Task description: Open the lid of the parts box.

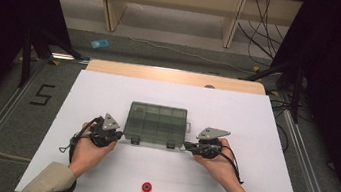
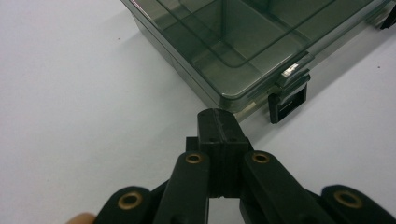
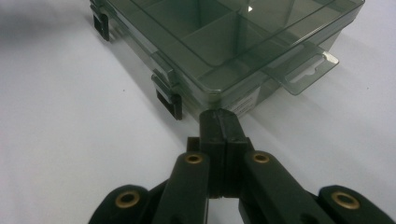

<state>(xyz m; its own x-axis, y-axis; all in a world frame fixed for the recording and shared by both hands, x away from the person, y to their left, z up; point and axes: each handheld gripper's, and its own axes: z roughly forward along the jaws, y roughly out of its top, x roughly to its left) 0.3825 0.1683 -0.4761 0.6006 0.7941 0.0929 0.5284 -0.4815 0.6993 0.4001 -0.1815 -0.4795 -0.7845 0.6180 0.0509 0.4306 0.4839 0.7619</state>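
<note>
A smoky clear plastic compartment box (image 1: 156, 123) lies lid-down-closed in the middle of the white table, with two black latches on its near edge. My left gripper (image 1: 119, 137) sits at the box's near left corner, jaws shut and empty; in the left gripper view its tip (image 2: 218, 116) is right at the corner of the box (image 2: 243, 42), beside a black latch (image 2: 288, 103). My right gripper (image 1: 185, 148) is at the near right corner, also shut with nothing held; its tip (image 3: 219, 116) meets the corner of the box (image 3: 233, 37) near a latch (image 3: 169, 99).
A small red ring-shaped part (image 1: 147, 187) lies near the table's front edge between the forearms. The white table sheet (image 1: 108, 92) has free room on all sides of the box. A hang tab (image 3: 308, 71) juts from the box's right end.
</note>
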